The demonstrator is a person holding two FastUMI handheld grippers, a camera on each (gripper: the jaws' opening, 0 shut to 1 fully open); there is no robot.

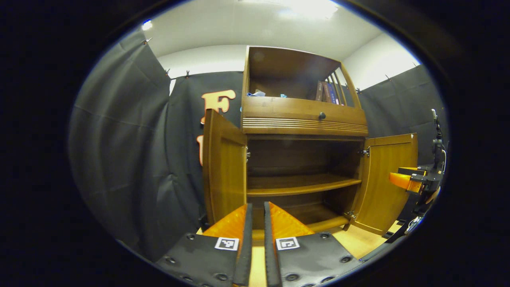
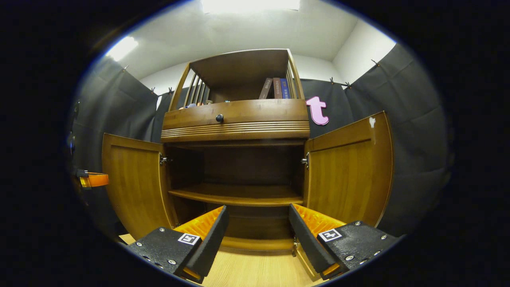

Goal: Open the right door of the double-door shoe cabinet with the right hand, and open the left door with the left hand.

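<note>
I counted one shoe cabinet (image 2: 239, 119) with two doors, both swung open: left door (image 2: 135, 183) and right door (image 2: 346, 175). One drawer front (image 2: 235, 117) had one dark knob (image 2: 219, 118). Inside, the lower compartment had one middle shelf (image 2: 239, 195). Up top sat one open shelf, with about three books (image 2: 275, 88) at its right end; exact count was hard to tell. At its left end were a few small items (image 1: 257, 94), too small to count. I held two grippers: my left gripper (image 1: 255, 211), my right gripper (image 2: 259, 219).

Both doors (image 2: 137, 183) (image 2: 348, 171) swung wide, shelf (image 2: 239, 195) opening unobstructed
</note>
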